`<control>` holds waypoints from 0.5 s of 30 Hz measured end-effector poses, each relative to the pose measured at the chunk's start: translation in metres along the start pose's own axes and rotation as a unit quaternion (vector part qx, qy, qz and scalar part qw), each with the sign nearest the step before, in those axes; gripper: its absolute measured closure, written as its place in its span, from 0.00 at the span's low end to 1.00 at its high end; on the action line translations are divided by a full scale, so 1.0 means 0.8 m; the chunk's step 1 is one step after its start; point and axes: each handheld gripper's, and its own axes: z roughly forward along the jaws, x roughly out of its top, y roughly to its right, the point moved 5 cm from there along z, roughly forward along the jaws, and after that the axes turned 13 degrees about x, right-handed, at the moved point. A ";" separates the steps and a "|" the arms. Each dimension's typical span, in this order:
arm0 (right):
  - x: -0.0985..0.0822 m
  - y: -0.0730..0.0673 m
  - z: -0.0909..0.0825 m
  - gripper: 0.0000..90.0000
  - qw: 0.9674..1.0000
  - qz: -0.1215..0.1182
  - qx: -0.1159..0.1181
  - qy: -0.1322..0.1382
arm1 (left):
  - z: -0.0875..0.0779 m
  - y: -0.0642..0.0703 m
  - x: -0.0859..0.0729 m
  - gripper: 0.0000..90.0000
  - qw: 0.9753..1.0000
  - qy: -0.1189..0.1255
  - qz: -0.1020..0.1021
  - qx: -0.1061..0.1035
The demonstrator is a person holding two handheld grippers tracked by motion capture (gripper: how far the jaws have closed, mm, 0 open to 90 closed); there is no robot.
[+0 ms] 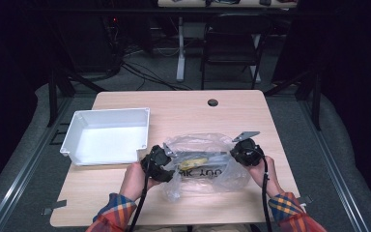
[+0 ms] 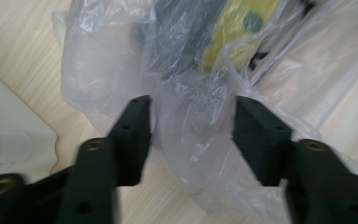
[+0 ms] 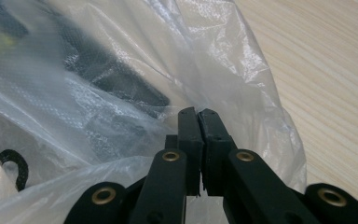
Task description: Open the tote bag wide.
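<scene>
My right gripper (image 3: 199,114) pinches the plastic bag's (image 1: 207,162) three o'clock edge as anchor, so my left gripper (image 2: 191,135), jaws spread around loose film, can open it

A lab or recording workroom: a light wooden worktop (image 1: 183,111) beyond the fingers, floor cables (image 1: 140,72), a folding chair (image 1: 232,46), dark curtained surroundings.

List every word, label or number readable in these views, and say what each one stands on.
"YOU", upside down in black print on the clear plastic bag, read from the high view.
More black letters left of it on the bag: too blurred to read.
Curved black strokes on the bag in the right gripper view: cut off, unreadable.
</scene>
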 end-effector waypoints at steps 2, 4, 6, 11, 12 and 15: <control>0.000 -0.001 0.000 0.99 1.000 -0.003 0.001 -0.001 | 0.007 -0.001 -0.003 0.69 1.000 -0.004 -0.001 0.006; 0.000 -0.002 0.001 0.99 1.000 -0.006 -0.001 -0.003 | 0.013 -0.003 -0.005 0.79 1.000 -0.006 0.000 0.008; 0.000 -0.002 0.002 0.99 1.000 -0.011 0.000 -0.006 | 0.014 -0.006 -0.006 0.86 1.000 -0.008 0.003 0.014; 0.001 -0.002 0.003 0.95 1.000 -0.024 0.005 -0.010 | 0.014 -0.016 -0.006 0.90 0.999 0.006 -0.016 0.033; 0.001 -0.002 0.003 0.92 1.000 -0.023 0.006 -0.007 | 0.014 -0.018 -0.006 0.90 0.999 0.006 -0.016 0.032; 0.003 -0.002 -0.005 0.80 1.000 -0.023 0.017 0.003 | 0.013 -0.019 -0.006 0.91 0.999 0.010 -0.025 0.029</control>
